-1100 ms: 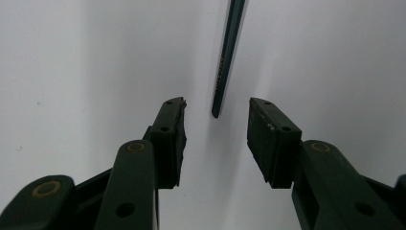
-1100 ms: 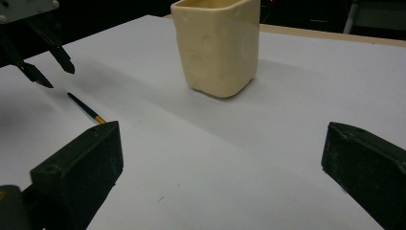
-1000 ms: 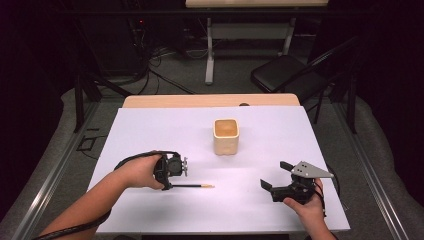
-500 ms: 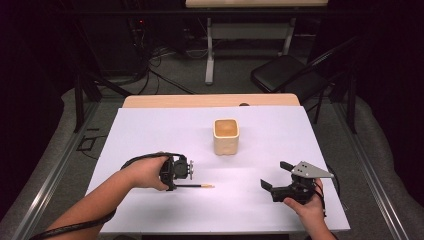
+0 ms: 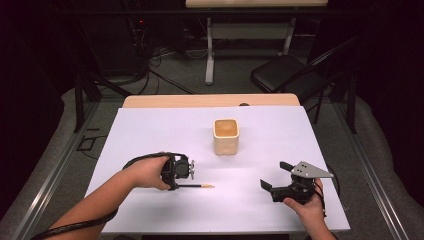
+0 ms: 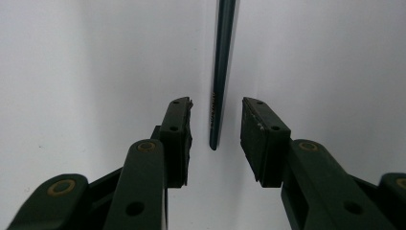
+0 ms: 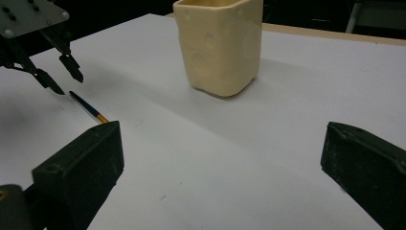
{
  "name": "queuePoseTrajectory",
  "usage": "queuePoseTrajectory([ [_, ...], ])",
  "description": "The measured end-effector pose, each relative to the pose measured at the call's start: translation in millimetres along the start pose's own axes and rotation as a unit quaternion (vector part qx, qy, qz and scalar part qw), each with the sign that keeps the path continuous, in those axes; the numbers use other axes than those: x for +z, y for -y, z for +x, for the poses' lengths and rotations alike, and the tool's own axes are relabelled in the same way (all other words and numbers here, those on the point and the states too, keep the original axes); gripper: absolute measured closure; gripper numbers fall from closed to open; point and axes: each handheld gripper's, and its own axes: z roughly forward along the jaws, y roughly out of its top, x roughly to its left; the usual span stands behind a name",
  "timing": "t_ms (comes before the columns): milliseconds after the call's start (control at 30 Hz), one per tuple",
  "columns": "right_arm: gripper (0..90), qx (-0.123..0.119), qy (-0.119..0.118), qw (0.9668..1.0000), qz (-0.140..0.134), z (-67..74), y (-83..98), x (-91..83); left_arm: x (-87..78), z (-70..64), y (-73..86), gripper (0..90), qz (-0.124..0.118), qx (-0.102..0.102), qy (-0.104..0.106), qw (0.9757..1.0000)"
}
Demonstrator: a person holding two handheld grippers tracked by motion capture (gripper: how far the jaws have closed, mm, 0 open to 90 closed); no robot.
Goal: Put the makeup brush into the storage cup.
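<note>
a: where is the thing you want, and how do your jaws stand?

b: the thin dark pencil with the yellow tip (image 5: 194, 186) lies flat on the white table sheet (image 5: 150, 130). my left gripper (image 6: 216, 124) is low over its dark end. the jaws have just been closing; they are narrow now, one pad on each side of the pencil, but i see a gap on both sides, so i hold nothing yet.

a: how do you think it handles?

b: i judge it light and stiff, not fragile, but round and smooth, so it can roll or slip away. i would take it a little more up the shaft, not at the very end, so it does not tilt.

a: and your other side?

b: my right gripper (image 5: 276, 176) rests near the table's right side, jaws wide open and empty.

a: is something in the way?

b: the cream square ceramic cup (image 5: 226, 136) stands upright, well apart behind the pencil. nothing lies between them.
</note>
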Motion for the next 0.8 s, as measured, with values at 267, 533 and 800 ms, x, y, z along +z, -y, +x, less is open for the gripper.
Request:
queuePoseTrajectory([
  [267,0.6,0.000,-0.001,1.0000,-0.001,0.1,0.2,0.6,3.5,-0.5,-0.2,64.2,-0.006,0.006,0.001,1.0000],
  [533,0.6,-0.002,-0.002,1.0000,0.001,-0.1,0.3,0.7,6.4,-1.1,-1.0,65.4,0.001,0.019,0.001,0.9998],
  [800,0.6,-0.003,-0.002,1.0000,0.000,0.0,0.2,0.6,9.9,-1.9,-3.1,71.4,0.003,0.026,0.000,0.9997],
])
